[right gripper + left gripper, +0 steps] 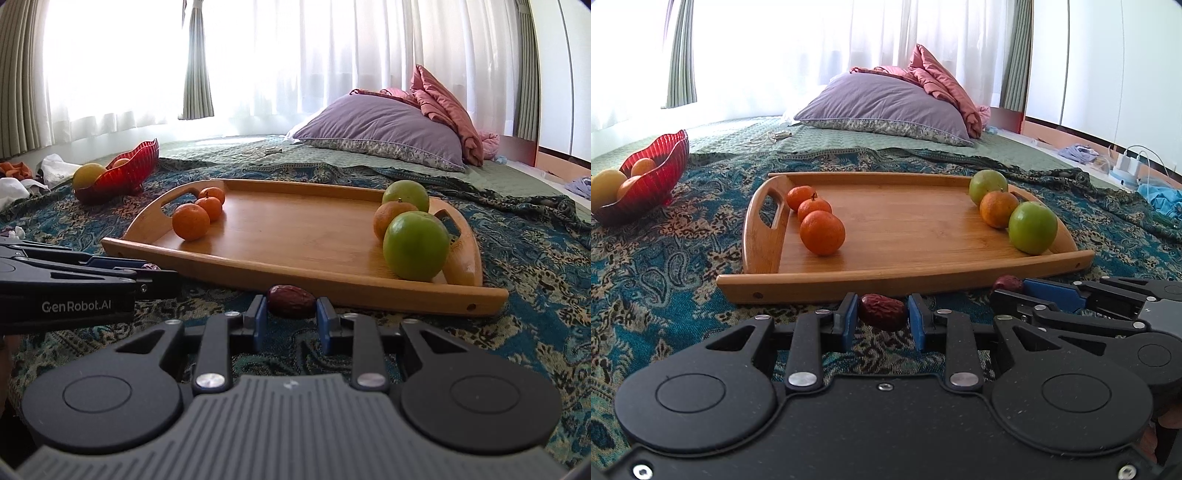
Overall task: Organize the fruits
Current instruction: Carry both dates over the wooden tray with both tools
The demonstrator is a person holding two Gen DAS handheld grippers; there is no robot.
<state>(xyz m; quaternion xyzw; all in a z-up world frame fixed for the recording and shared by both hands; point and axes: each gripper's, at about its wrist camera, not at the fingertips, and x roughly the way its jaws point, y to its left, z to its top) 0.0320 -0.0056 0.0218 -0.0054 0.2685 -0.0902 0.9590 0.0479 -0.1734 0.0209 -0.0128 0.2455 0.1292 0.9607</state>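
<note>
My left gripper [882, 314] clamps a wrinkled dark-red dried date [882, 312] between its blue pads, low over the teal paisley blanket [665, 266]. My right gripper [290, 314] pinches a second wrinkled red date [291, 301] likewise. Just beyond both lies the wooden handled tray [886, 284], three small orange mandarins [822, 232] lined at its left end, two green apples [1032, 228] flanking another orange [999, 208] at its right. A red ribbed glass bowl [653, 184] of fruit sits far left.
</note>
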